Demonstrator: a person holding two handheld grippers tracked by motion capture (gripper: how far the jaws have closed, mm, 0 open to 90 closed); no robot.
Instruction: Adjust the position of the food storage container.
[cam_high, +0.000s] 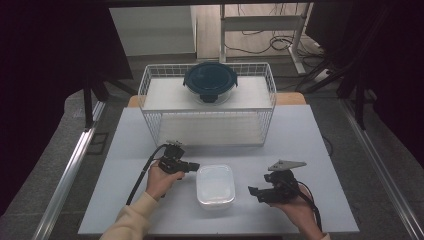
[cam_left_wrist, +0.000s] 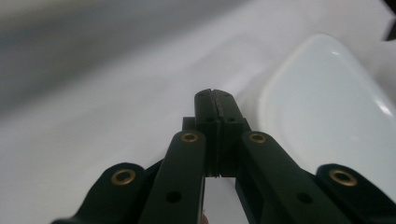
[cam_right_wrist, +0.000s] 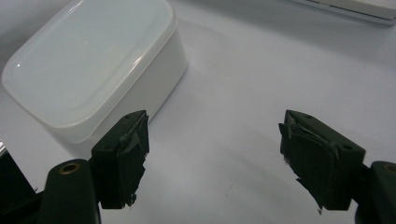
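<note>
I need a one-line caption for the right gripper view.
Open right gripper with black jaws beside a white rectangular lidded plastic container on a pale table.

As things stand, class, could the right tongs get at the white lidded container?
Probably yes. The right tongs stand open beside the white container, pointing toward it, with bare table between them. The shut left tongs are near its far corner, not in the way.

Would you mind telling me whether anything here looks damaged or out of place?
Yes: the pads on the right gripper fingers look torn and ragged at their edges. The white container sits lidded and square.
</note>
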